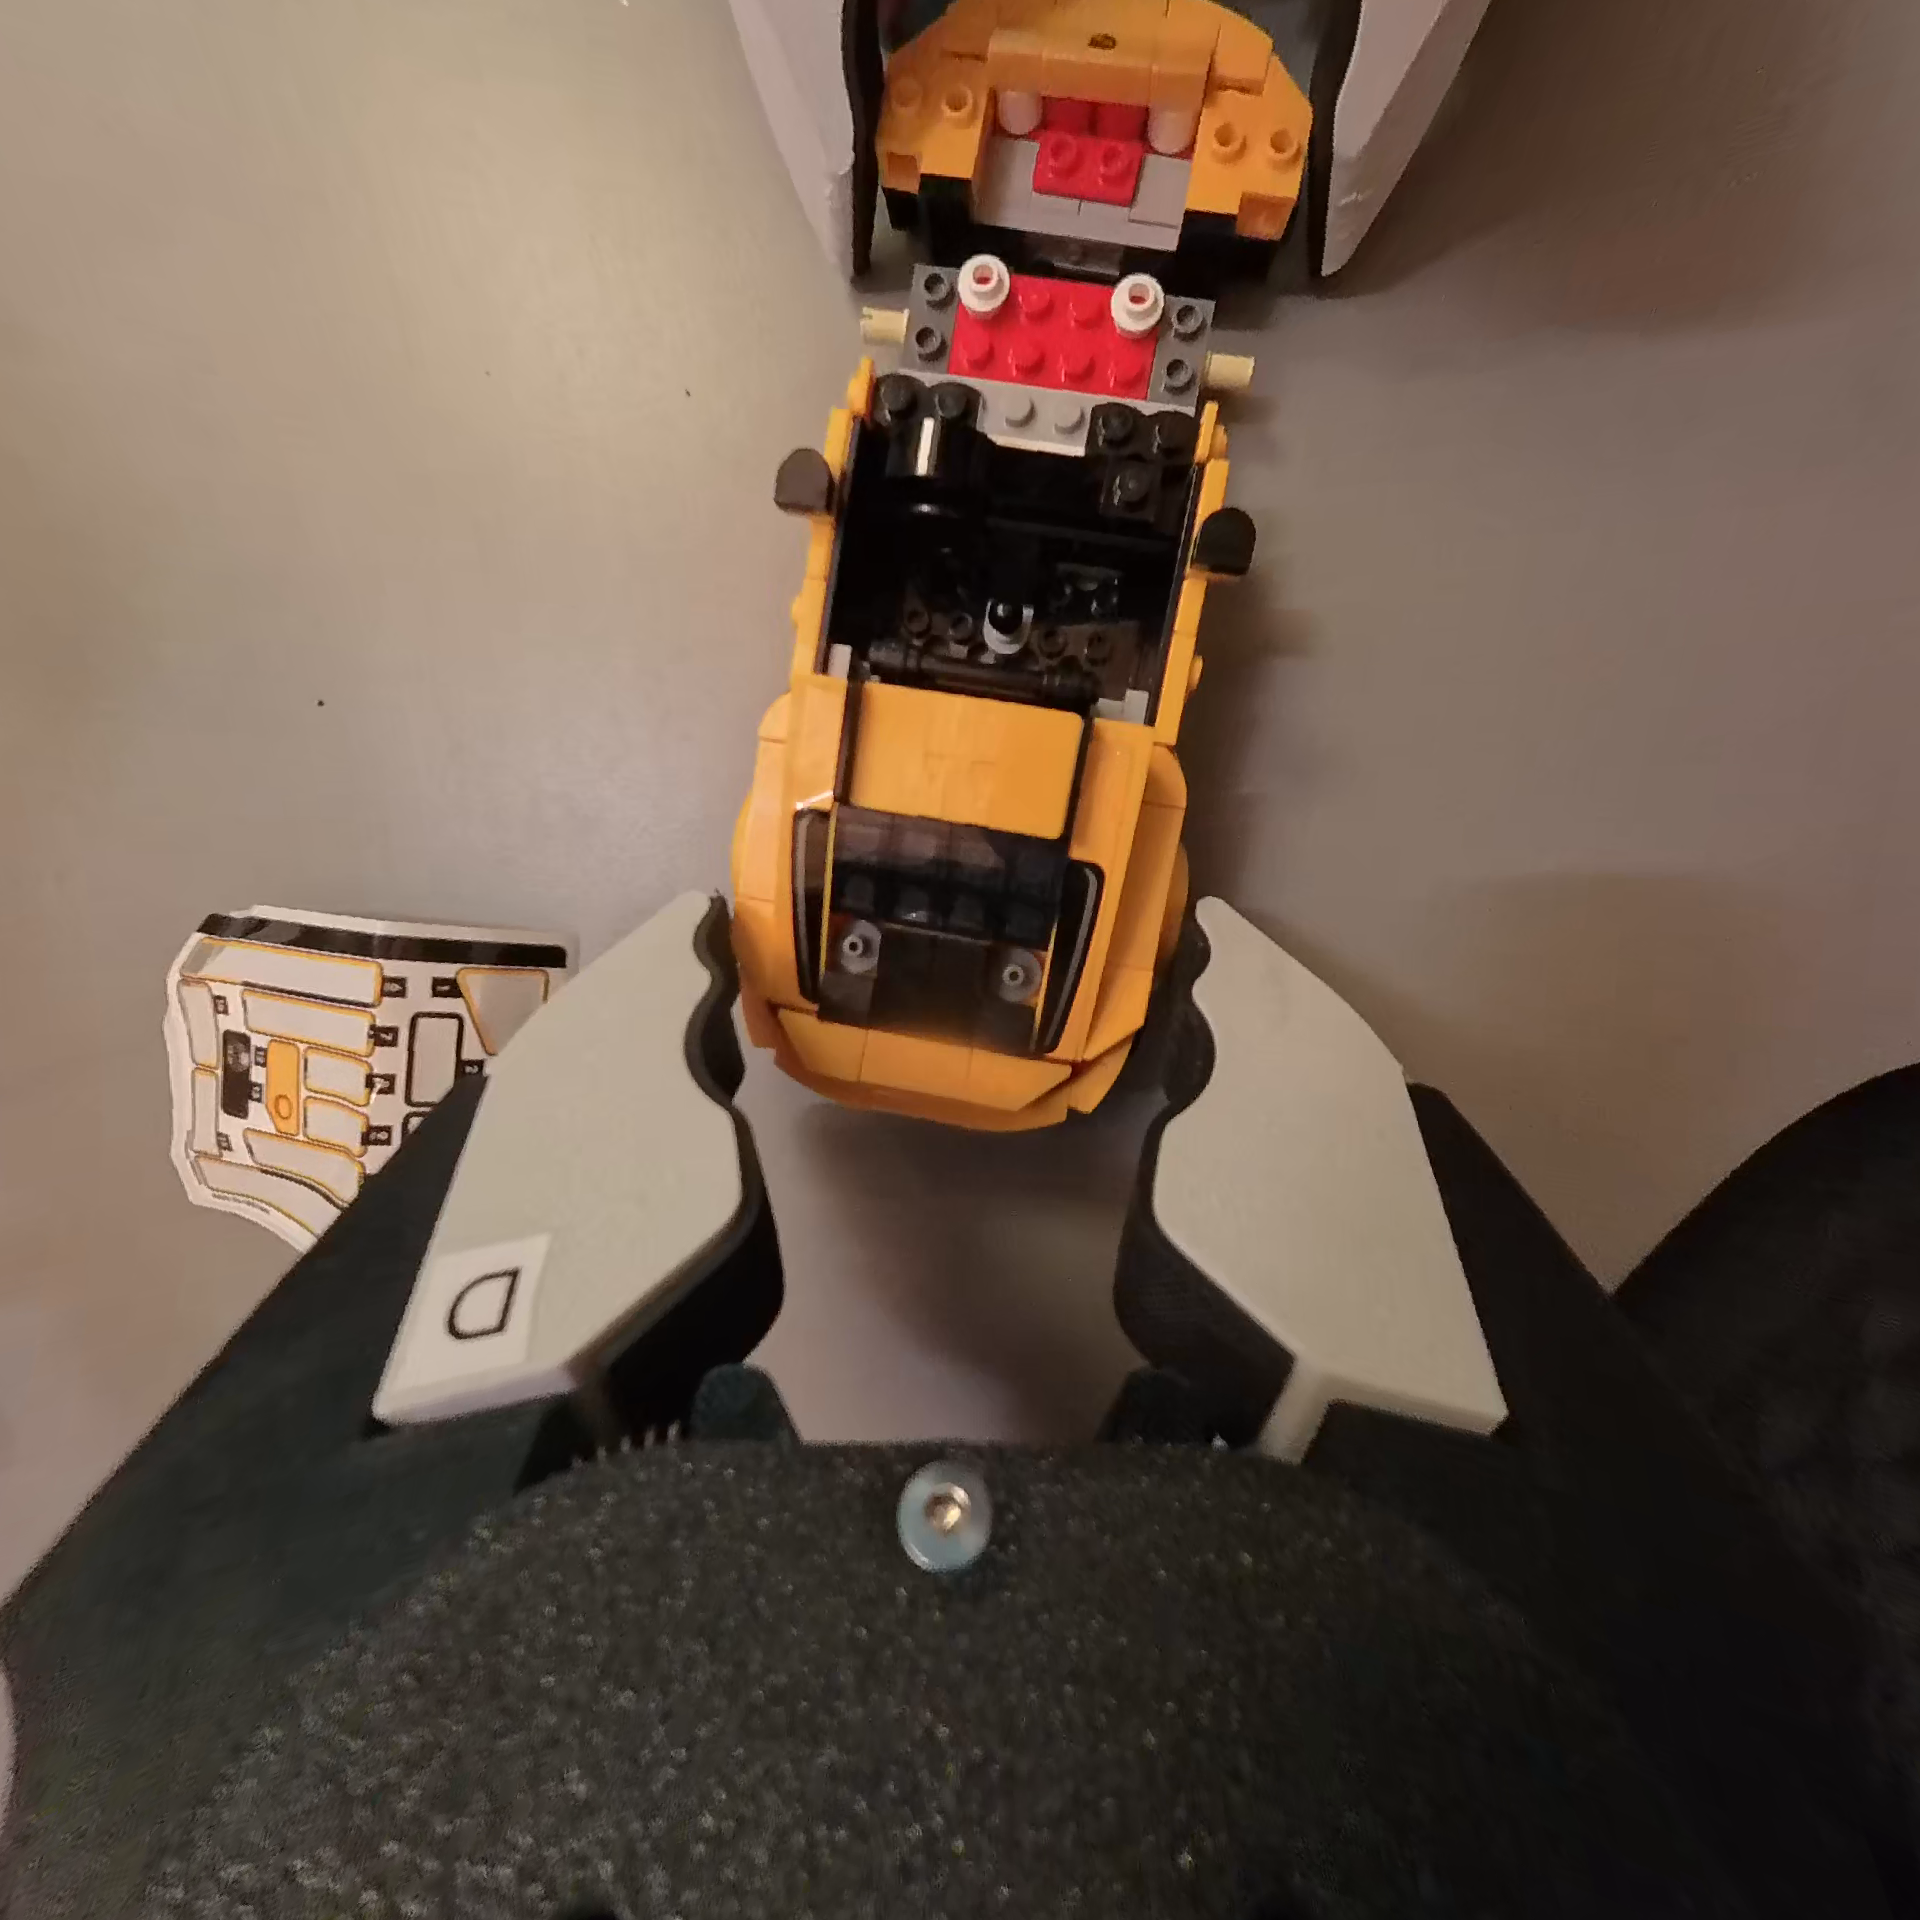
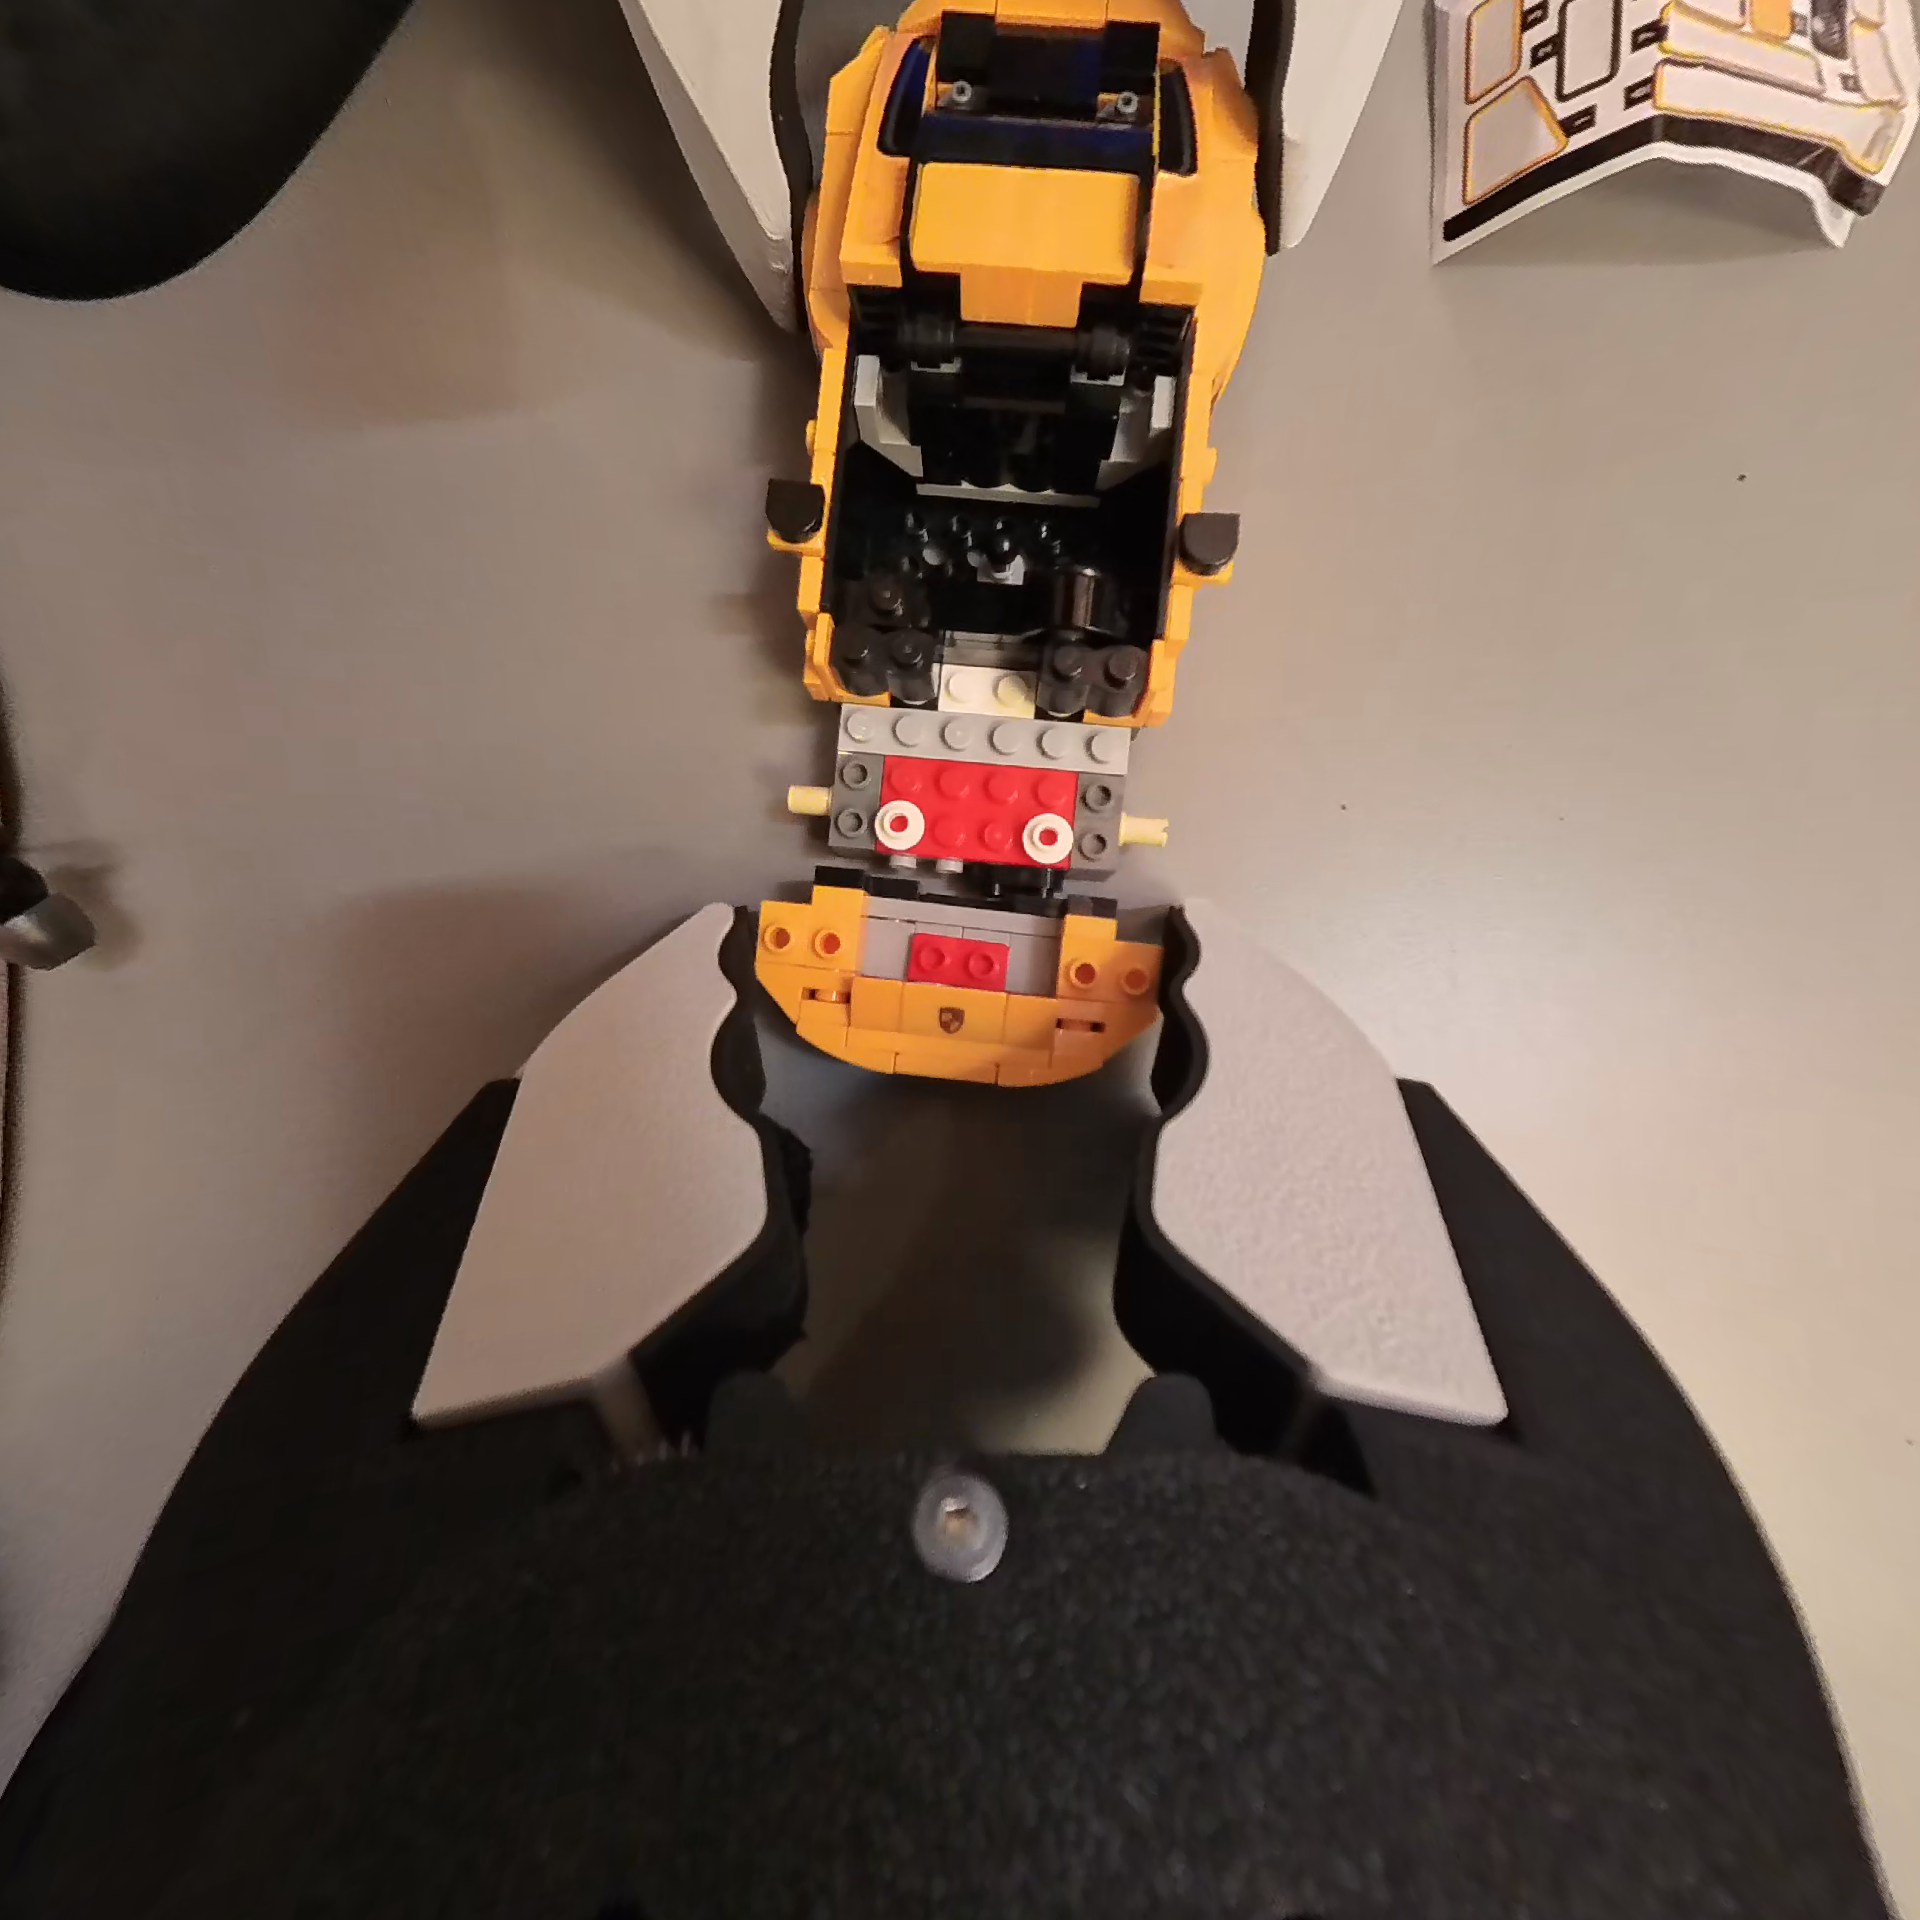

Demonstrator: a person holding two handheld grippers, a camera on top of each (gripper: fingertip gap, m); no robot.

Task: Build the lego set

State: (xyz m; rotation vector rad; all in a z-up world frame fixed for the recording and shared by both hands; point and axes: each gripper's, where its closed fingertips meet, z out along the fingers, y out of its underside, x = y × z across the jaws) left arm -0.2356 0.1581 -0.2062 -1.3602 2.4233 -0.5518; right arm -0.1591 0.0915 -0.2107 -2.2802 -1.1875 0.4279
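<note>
A yellow lego car body (image 1: 977,748) with an open black cabin lies on the grey table (image 1: 364,520). My left gripper (image 1: 956,966) is shut on its closed end. A red and grey studded plate (image 1: 1060,338) sticks out of the far end. My right gripper (image 2: 956,935) is shut on a separate yellow nose section (image 2: 956,997) with a red brick on top. The nose sits right up against the red plate (image 2: 977,816); I cannot tell whether they are joined. The car body (image 2: 997,416) runs away from the right gripper to the left gripper's white fingers (image 2: 717,156).
A partly used sticker sheet (image 1: 312,1060) lies on the table left of my left gripper; it also shows in the right wrist view (image 2: 1662,104). A dark rounded object (image 1: 1766,1247) sits at the table's edge and shows in the right wrist view (image 2: 156,135). Some 11 cm of space lies between my two pairs of fingers.
</note>
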